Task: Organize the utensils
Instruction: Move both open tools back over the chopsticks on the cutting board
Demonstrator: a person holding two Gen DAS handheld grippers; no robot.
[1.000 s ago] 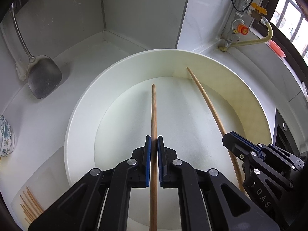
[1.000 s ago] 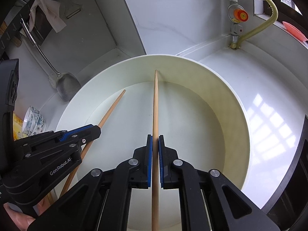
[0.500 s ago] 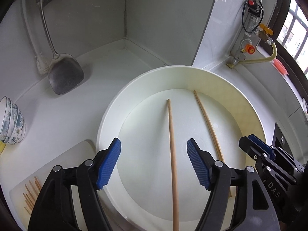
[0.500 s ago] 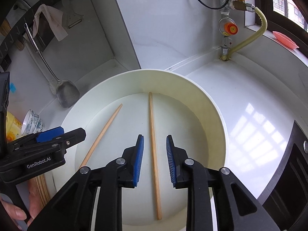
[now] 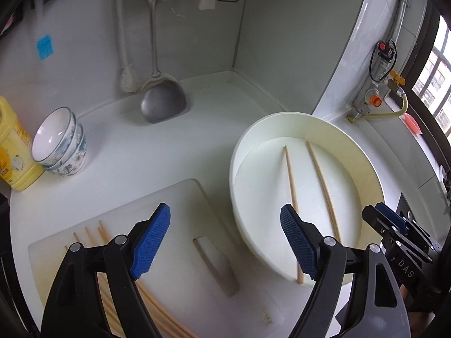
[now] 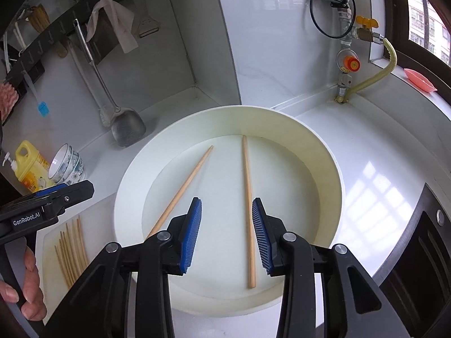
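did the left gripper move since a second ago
Yes. The left gripper let its chopstick drop in the basin, opened, and backed off toward the cutting board.

Counted: two chopsticks point(image 6: 248, 211) in one basin point(image 6: 324, 152); one spatula point(image 6: 128, 129); stacked bowls point(image 6: 67, 166) (number unclear); one yellow bottle point(image 6: 26, 166).

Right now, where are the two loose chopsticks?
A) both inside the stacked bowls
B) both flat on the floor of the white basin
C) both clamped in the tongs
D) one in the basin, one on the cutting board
B: both chopsticks lie flat inside the white basin, apart from each other; the right tongs and left tongs stand open with nothing pressed between the pads.
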